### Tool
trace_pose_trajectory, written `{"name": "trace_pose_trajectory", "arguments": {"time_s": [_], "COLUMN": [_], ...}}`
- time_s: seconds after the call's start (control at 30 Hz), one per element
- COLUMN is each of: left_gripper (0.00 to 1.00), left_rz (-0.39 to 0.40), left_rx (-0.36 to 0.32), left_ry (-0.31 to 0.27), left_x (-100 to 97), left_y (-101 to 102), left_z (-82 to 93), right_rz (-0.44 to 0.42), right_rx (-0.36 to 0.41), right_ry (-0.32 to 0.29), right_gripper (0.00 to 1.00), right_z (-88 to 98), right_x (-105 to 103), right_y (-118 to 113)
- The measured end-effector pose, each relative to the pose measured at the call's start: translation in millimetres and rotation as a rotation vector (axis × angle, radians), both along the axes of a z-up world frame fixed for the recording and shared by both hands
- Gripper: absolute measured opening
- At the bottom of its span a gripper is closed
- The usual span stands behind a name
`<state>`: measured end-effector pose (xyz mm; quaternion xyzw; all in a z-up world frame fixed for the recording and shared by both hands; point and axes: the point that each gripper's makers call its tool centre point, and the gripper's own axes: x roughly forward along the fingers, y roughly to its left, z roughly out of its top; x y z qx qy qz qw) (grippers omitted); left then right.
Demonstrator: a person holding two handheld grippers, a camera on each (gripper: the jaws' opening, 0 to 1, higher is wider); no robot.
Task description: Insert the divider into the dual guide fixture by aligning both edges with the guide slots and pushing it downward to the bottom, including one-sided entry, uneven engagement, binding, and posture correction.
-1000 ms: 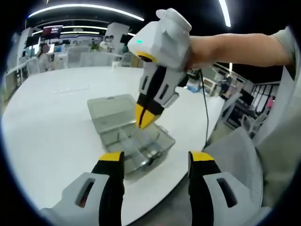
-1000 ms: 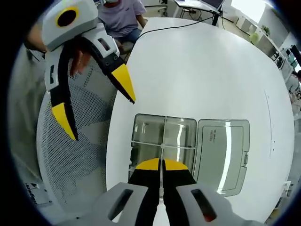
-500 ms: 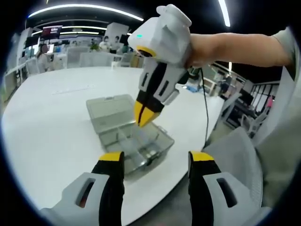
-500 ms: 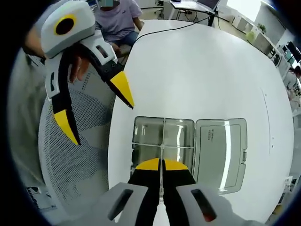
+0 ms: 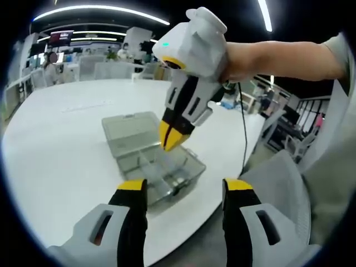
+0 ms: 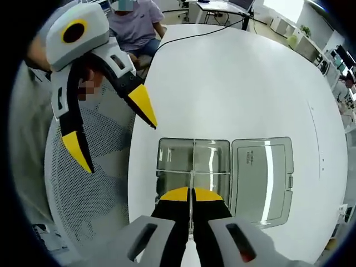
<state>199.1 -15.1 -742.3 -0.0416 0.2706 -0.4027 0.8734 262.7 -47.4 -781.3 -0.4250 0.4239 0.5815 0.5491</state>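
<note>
The right gripper [image 6: 192, 194] was seen poised over the clear compartment box [image 6: 193, 167], its jaws brought together on a thin clear divider [image 6: 191, 181] whose edge ran up between the yellow tips toward the box's middle. In the left gripper view the same right gripper [image 5: 171, 139] was seen tip-down above the box [image 5: 153, 161], just over the near compartments. The box sat near the edge of the white table [image 6: 233, 83], with its open lid [image 6: 261, 178] laid flat to the right in the right gripper view. The left gripper [image 5: 181, 192] was held well apart from the box, off the table edge, jaws spread wide and nothing gripped; it was also seen at upper left in the right gripper view [image 6: 108, 136]. Whether the divider's edges were already in the guide slots could not be told, since the plastic was clear and partly hidden by the tips. The task was judged early to mid: divider gripped and roughly lined up over the box, with the full push to the bottom judged still left, plus any tilt correction.
</note>
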Motion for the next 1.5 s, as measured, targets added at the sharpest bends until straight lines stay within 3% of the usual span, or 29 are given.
{"name": "trace_pose_trajectory", "arguments": {"time_s": [1.03,1.5], "left_gripper": [0.50,0.50], "left_rz": [-0.008,-0.014], "left_rx": [0.002,0.004], "left_ry": [-0.003,-0.003], "left_x": [2.2,2.2], "left_y": [-1.1,-2.4], "left_z": [-2.1,-1.3], "right_rz": [-0.029,-0.017], "right_rx": [0.031,-0.009], "right_ry": [-0.004,-0.005], "right_gripper": [0.00,0.00], "right_z": [-2.6,2.5], "right_x": [1.7,0.9], "right_y": [-5.4,-3.8]}}
